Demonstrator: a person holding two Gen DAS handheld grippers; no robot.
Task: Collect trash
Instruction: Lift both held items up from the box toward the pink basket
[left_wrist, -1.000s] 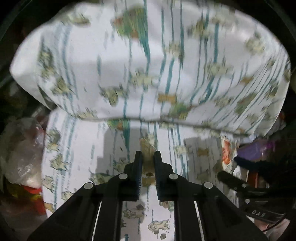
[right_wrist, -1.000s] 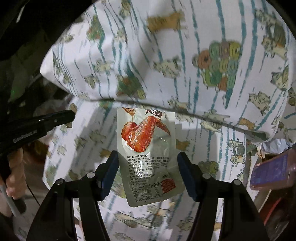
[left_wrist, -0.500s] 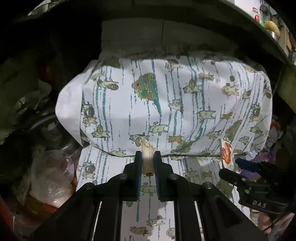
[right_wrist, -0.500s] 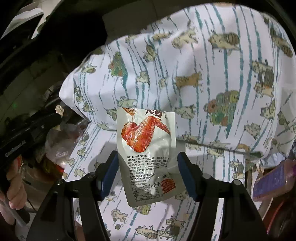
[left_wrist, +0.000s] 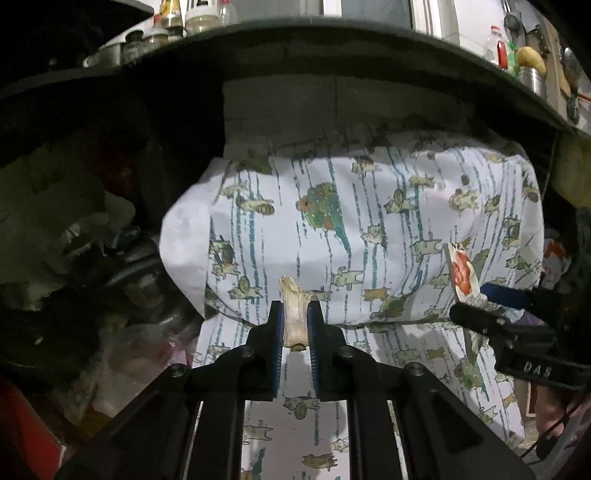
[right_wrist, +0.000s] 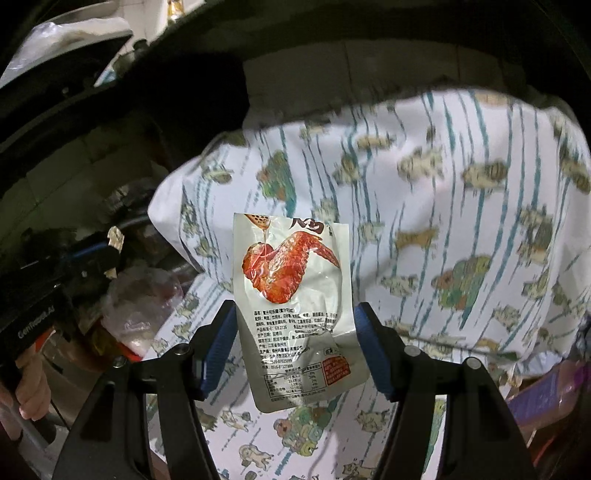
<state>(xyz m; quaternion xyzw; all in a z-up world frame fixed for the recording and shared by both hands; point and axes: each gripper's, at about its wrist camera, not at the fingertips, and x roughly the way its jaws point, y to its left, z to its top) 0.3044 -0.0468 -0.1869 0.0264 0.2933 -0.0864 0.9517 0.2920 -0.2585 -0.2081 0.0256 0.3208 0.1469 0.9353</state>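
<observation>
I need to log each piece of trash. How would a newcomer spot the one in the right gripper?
Find the cat-print pillow. In front of it, the right gripper holds a snack packet by its side edges. Only it shows a red chicken wing.

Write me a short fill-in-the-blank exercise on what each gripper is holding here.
1. The left hand-held gripper is shut on a pale, dried-looking ____ scrap.
2. The right hand-held gripper holds a white plastic snack packet printed with a red chicken ____.
3. Behind both hangs a white cloth with teal ____ and cartoon animals.

Missing words: bone-like; wing; stripes
</observation>
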